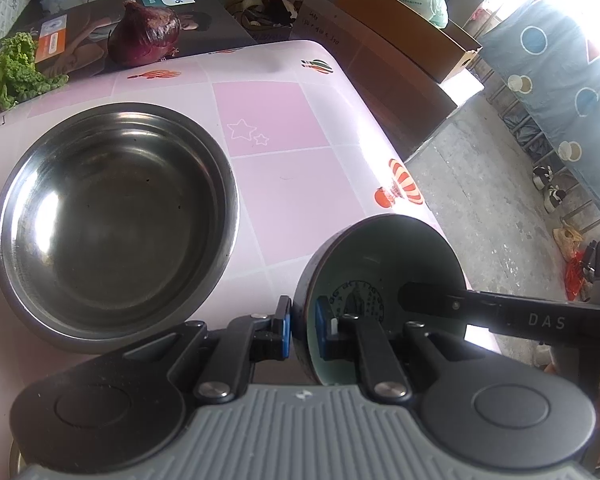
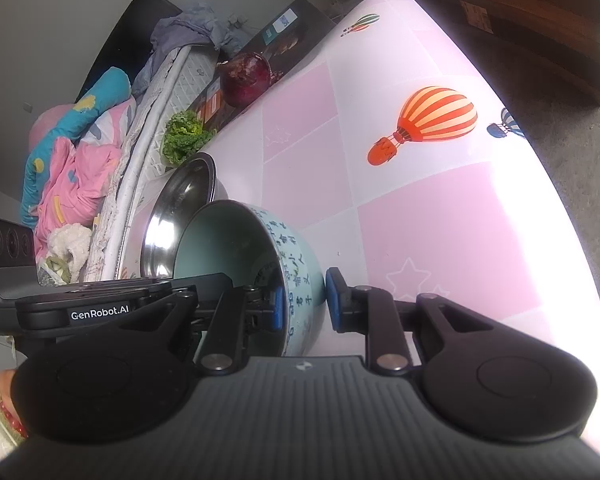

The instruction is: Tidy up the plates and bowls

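Left to right: a steel bowl (image 1: pixel 116 220) sits upright on the pink table (image 1: pixel 300 200). Beside it, the left claw (image 1: pixel 303 330) is clamped on the rim of a celadon ceramic bowl (image 1: pixel 380 300), one pad outside, one inside. The right claw (image 2: pixel 303 300) straddles the opposite wall, its outer pad seemingly just clear; its grip cannot be told. The ceramic bowl is tilted on edge, mouth towards the steel bowl, axis near level. Nesting well likely requires righting it first, then lowering it centrally.
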Tool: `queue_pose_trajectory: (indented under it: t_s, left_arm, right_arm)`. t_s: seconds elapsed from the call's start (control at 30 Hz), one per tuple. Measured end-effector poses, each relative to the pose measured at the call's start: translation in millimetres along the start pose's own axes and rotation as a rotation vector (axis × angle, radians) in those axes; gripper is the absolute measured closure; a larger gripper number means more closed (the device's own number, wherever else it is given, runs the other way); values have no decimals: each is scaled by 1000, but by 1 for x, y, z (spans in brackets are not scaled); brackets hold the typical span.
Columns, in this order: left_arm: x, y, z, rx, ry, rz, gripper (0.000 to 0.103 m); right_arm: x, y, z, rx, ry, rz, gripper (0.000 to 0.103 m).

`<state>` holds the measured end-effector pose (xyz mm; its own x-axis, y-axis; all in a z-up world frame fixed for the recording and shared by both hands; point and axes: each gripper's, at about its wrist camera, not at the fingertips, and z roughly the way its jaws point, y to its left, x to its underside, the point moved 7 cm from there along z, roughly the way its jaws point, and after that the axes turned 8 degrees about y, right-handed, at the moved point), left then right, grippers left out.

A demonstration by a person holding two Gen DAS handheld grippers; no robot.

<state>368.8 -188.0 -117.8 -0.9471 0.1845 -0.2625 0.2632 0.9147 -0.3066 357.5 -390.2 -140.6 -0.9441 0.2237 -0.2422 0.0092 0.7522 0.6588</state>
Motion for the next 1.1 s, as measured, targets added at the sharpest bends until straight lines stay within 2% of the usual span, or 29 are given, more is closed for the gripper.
queue_pose_trajectory:
  t_s: [0.33, 0.53, 0.87, 1.1]
  left_arm:
    - [-2, -2, -17, 19, -27, -3, 90]
    - [-4, 9, -41, 28, -72, -26, 90]
    - [-18, 69, -93, 17, -185, -115, 90]
    - [-29, 122, -85, 6, -192, -193, 90]
  right_arm:
    - [-1, 11, -15, 5, -19, -10, 83]
    - [-8, 36, -19, -4, -29, -36, 83]
    - [-39, 113, 9, -54, -20, -120, 83]
    - [-65, 141, 63, -42, 26, -158, 83]
